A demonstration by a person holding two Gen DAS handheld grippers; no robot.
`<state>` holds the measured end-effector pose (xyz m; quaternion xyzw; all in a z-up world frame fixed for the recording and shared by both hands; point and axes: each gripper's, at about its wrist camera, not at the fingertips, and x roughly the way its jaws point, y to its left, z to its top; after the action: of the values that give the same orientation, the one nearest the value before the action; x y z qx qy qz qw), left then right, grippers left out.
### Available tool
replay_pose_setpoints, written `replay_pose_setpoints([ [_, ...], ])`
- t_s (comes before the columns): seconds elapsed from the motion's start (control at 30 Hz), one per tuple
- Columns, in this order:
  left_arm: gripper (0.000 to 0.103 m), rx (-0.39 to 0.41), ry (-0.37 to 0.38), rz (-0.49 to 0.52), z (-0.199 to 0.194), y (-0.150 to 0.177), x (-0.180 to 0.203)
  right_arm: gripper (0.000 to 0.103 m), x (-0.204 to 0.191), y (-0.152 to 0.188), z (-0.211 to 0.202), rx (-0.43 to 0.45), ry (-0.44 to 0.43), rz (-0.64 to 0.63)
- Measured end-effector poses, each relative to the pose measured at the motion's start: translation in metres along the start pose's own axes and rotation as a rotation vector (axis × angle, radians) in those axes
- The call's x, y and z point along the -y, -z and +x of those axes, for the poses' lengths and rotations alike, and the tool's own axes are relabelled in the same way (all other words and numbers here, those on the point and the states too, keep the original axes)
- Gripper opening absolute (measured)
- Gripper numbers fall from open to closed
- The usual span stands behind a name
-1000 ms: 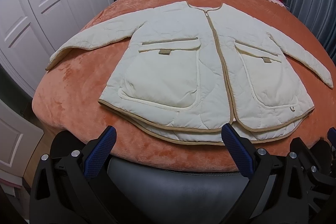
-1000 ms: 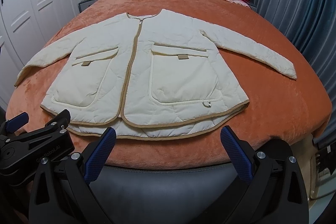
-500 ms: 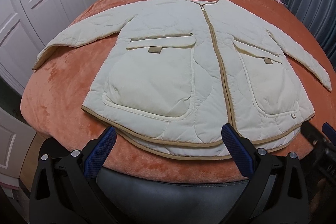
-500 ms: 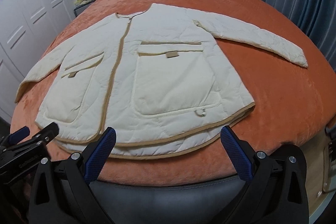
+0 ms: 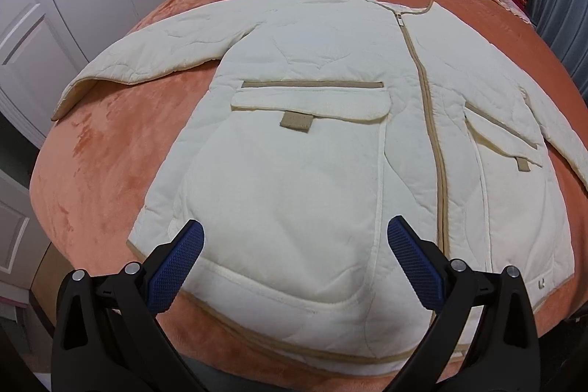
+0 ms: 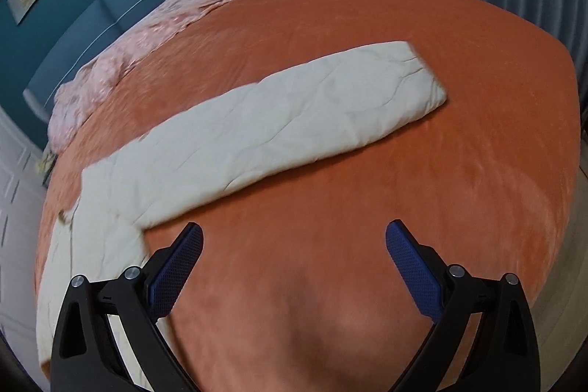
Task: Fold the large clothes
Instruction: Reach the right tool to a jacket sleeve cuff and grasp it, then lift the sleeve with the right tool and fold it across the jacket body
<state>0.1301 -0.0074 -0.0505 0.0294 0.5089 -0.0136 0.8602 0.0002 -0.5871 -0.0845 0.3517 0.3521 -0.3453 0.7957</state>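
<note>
The cream quilted jacket point(image 5: 330, 142) lies flat on the orange bedspread point(image 6: 367, 245) (zipped), left gripper point(image 5: 294, 256) wide open over its hem, right gripper point(image 6: 294, 256) wide open, empty, near the sleeve point(image 6: 294, 120).

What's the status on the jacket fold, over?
Left gripper open above jacket hem. Right gripper open near its sleeve. Jacket flat, unfolded. Nothing in the way.

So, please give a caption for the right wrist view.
Open right gripper above the orange bedspread, facing the jacket's outstretched sleeve.
</note>
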Motion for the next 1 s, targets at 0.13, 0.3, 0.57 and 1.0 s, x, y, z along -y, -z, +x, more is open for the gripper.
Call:
replay_pose_setpoints([
  [0.13,0.098,0.023,-0.025,-0.011,0.012,-0.017,0.0,0.098,0.037,-0.035,0.042,-0.008,0.023,0.163],
  [0.3,0.098,0.036,-0.059,-0.032,0.028,-0.037,-0.006,0.076,0.057,-0.066,0.073,0.043,0.047,0.295],
  [0.57,0.098,0.024,-0.074,-0.083,0.047,-0.05,-0.025,0.013,-0.051,-0.097,0.064,0.12,-0.069,0.115],
  [1.0,0.098,0.008,-0.02,-0.199,0.05,-0.048,-0.068,0.026,-0.432,0.167,-0.031,-0.144,-0.694,-0.834],
])
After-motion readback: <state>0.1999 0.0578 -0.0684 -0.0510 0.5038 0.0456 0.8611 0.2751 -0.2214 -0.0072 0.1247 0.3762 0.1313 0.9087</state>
